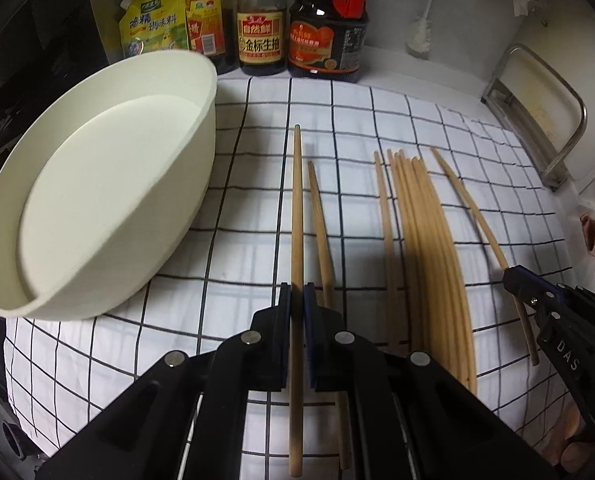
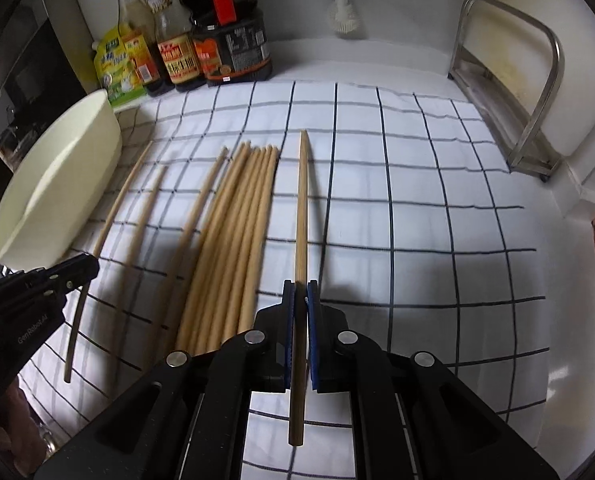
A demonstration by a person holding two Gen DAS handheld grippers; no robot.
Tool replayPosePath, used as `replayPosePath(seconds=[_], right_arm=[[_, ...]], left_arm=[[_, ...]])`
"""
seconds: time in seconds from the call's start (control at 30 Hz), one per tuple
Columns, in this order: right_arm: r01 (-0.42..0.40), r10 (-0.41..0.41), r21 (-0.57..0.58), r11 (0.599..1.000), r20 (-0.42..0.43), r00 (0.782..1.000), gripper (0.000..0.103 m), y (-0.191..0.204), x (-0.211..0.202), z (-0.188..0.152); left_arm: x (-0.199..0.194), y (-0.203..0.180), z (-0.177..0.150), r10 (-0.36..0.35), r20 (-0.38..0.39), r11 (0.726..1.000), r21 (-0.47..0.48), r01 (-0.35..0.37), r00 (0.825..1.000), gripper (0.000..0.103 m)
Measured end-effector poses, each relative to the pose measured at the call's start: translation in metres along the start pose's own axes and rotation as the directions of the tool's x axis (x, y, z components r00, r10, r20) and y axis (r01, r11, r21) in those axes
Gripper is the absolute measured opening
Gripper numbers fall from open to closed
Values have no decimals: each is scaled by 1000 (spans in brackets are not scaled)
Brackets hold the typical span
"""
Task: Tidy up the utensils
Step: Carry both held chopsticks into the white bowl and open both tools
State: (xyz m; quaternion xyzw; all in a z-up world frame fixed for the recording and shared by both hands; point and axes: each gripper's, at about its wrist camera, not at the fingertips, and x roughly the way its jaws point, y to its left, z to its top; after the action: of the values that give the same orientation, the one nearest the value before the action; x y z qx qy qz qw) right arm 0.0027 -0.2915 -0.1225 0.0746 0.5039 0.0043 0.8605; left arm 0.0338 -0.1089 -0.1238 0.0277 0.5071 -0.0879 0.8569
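The bench (image 2: 437, 184) carries a checked cloth. A cream bowl (image 1: 109, 184) sits at its left. A chopstick bundle (image 2: 237, 240) lies mid-cloth. Each claw, left (image 1: 297, 300) and right (image 2: 301, 300), is clamped on one chopstick (image 1: 296, 200) (image 2: 302, 200). Judged light, stiff, smooth; grip near mid-length to limit pivoting.

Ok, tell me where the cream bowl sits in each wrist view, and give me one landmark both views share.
Left wrist: the cream bowl fills the left side, tilted on the checked cloth.
Right wrist: the cream bowl sits at the left edge, smaller.
Shared landmark: the bundle of chopsticks lying on the cloth.
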Motion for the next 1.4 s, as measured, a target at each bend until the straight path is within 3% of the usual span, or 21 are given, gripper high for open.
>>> replayPosePath(seconds=[0.3, 0.7, 1.03, 1.23, 1.4], right_arm=[[-35, 37, -26, 999, 78, 996, 6, 44, -39, 37], [-113, 135, -134, 985, 177, 975, 6, 134, -74, 93], [-232, 258, -206, 950, 105, 961, 6, 228, -26, 112], [-240, 257, -228, 944, 47, 965, 6, 271, 17, 117], [-239, 244, -221, 946, -4, 970, 6, 286, 40, 116]], left_arm=[[-52, 28, 38, -19, 103, 1000, -1, 19, 995, 7], [-96, 119, 73, 19, 183, 997, -81, -4, 983, 7], [-68, 195, 64, 98, 95, 988, -128, -86, 991, 7], [-41, 223, 60, 98, 34, 987, -133, -93, 995, 7], [-23, 232, 61, 93, 1, 987, -129, -92, 996, 7]])
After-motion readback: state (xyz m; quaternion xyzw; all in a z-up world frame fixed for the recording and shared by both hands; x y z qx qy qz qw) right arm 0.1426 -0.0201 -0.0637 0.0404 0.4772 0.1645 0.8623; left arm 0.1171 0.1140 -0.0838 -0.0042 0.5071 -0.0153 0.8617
